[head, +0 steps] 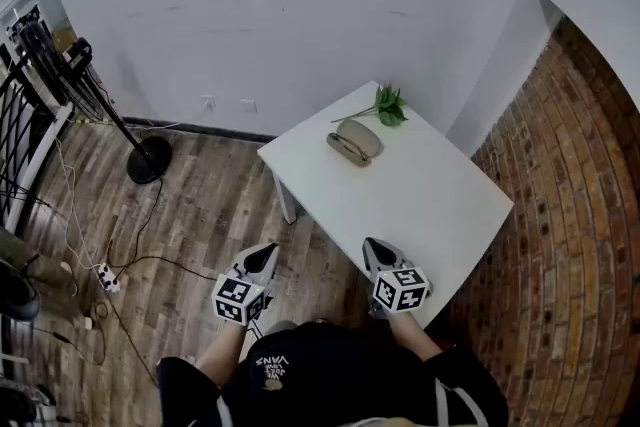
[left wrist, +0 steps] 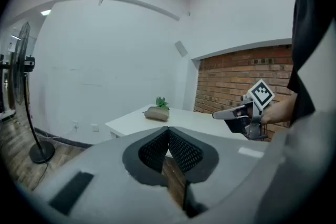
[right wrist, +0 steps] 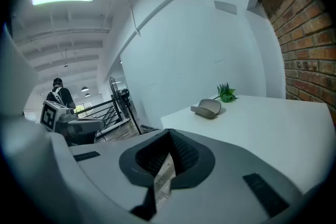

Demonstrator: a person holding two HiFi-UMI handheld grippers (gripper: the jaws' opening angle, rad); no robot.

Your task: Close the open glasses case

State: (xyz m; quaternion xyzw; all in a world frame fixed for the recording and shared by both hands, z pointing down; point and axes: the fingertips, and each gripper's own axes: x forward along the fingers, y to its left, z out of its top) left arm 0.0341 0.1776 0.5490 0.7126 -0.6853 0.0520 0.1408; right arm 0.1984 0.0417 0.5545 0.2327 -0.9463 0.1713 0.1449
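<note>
Glasses case (head: pixel 354 143) sits far off — its inside unreadable.

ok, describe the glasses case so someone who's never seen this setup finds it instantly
Find the white table next to the brick wall. Near its far corner lies a green leafy sprig, with the glasses case just beside it. The case is the beige oval clamshell, lid ajar.
</note>
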